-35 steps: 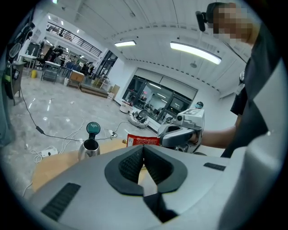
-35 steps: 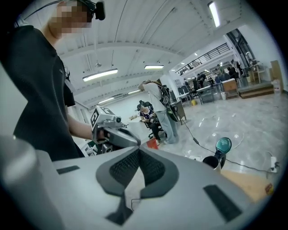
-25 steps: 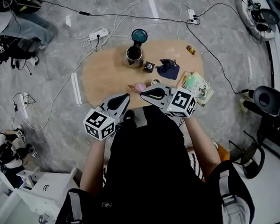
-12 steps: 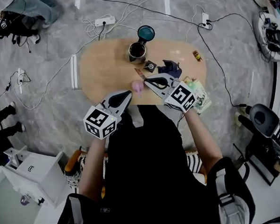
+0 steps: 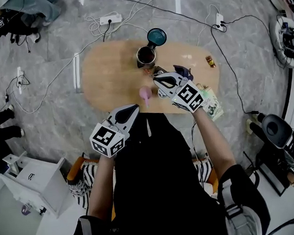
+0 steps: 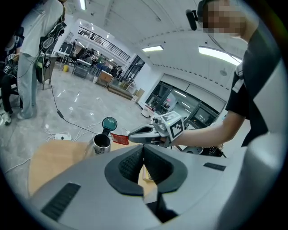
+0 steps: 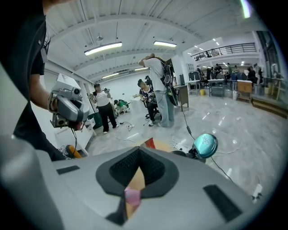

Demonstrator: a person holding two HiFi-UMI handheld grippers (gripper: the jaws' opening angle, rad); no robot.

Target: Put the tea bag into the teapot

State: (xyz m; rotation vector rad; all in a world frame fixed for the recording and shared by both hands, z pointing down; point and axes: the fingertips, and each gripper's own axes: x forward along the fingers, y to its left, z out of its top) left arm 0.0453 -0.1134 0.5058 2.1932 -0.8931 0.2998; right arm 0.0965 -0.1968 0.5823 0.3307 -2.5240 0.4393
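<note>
Tea bag and teapot are both small in the head view. The steel teapot [image 5: 144, 55] stands at the far side of the wooden table [image 5: 110, 77], mouth open, with its teal lid [image 5: 157, 37] just behind it. The right gripper [image 5: 155, 78] reaches over the table, with its tips near the teapot but apart from it. From here I cannot tell what the tips hold. The left gripper [image 5: 135, 107] hangs at the table's near edge. A small pink object [image 5: 145, 93] lies between the two grippers, and a dark blue cloth [image 5: 182, 70] lies just beyond the right one.

In the left gripper view, the left gripper [image 6: 143, 148] has its jaws pressed together at the tips with nothing between them. Across the table, the red tea bag [image 6: 119, 138] is pinched in the right gripper [image 6: 130, 134], in the air just beside the teapot [image 6: 101, 143] and not inside it.

In the right gripper view, the right gripper [image 7: 138, 150] has its jaws closed on the tea bag [image 7: 150, 143], whose red corner sticks out past the tips. The teal lid [image 7: 205, 145] shows to the right, and the pink object [image 7: 132, 196] shows through the gap lower down.
</note>
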